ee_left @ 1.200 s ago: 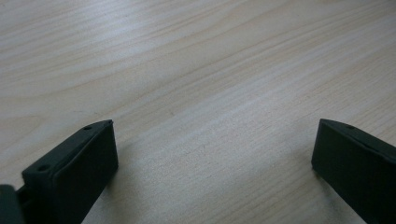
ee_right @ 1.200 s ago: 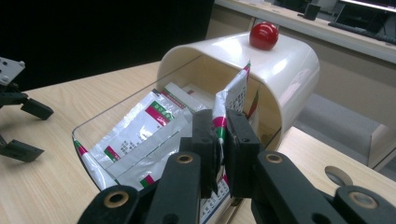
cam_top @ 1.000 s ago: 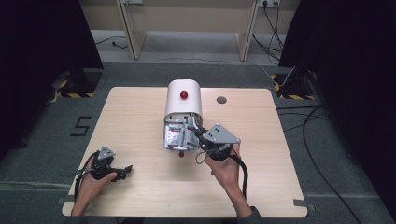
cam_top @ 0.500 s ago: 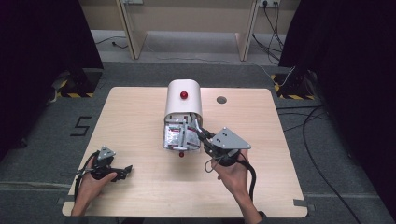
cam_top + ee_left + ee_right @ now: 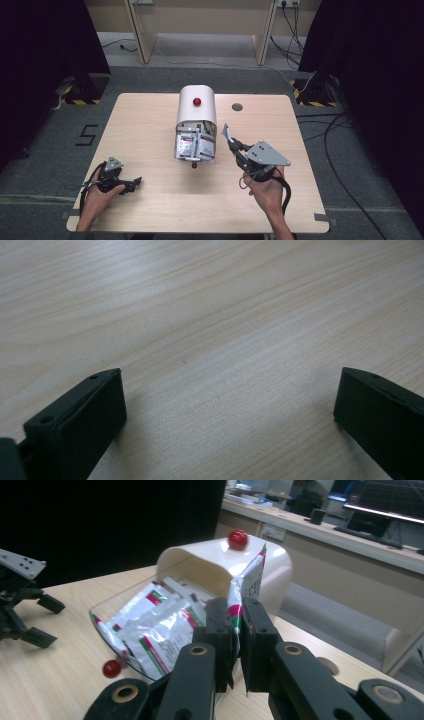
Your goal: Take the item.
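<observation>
Container: cream dome-lidded dispenser box (image 5: 196, 112) at table centre, red knob (image 5: 197, 101) on top, its clear front flap (image 5: 194, 150) hanging open toward the near side, a second red knob (image 5: 194, 165) at the flap's edge. Contents: white sachets (image 5: 192, 145) with red-and-green print, stacked loosely inside.

One sachet (image 5: 226, 132) is outside, just right of the opening, clamped upright between the right gripper's (image 5: 232, 142) jaws.

Left gripper (image 5: 134, 182): near left corner, low over the wooden table (image 5: 140, 125), jaws apart with bare wood between them.

Open room: broad bare tabletop left and right of the box; round grommet hole (image 5: 237, 107) far right.
</observation>
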A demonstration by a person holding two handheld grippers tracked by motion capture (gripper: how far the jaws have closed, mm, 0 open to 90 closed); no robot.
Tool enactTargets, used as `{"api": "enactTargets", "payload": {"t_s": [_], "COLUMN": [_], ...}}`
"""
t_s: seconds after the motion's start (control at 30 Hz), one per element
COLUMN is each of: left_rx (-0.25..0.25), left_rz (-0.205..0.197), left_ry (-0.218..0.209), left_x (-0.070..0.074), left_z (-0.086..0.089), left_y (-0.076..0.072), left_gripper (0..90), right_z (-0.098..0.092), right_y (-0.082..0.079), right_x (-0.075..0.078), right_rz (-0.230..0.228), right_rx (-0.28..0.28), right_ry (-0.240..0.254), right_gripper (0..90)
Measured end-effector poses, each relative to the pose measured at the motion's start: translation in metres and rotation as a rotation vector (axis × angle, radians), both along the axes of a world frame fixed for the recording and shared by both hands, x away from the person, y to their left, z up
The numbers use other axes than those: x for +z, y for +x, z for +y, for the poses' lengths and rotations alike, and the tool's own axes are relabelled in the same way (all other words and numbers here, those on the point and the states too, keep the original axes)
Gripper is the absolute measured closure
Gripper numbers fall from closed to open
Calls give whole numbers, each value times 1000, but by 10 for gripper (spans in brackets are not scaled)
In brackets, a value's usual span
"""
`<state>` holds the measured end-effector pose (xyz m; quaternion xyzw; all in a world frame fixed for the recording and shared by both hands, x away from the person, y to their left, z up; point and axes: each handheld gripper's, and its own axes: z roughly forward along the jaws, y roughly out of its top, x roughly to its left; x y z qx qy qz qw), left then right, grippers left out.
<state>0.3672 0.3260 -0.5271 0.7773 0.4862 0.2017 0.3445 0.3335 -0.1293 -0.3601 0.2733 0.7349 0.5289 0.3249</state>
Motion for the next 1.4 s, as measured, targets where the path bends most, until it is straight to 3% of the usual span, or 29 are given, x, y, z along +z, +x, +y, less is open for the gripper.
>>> {"api": "enactTargets", "payload": {"t_s": [0.23, 0.6, 1.4], "left_rx": [-2, 1, 0], "left_rz": [2, 1, 1], "left_ry": [3, 3, 3], "left_x": [0, 0, 0], "left_z": [0, 0, 0], "left_y": [0, 0, 0], "left_gripper": [0, 0, 0], "right_z": [-21, -31, -56], "right_y": [2, 12, 26], "right_x": [-10, -26, -47], "right_rz": [13, 44, 99], "right_rx": [-41, -84, -158], "right_ry": [25, 22, 12], "right_gripper": [845, 845, 844]}}
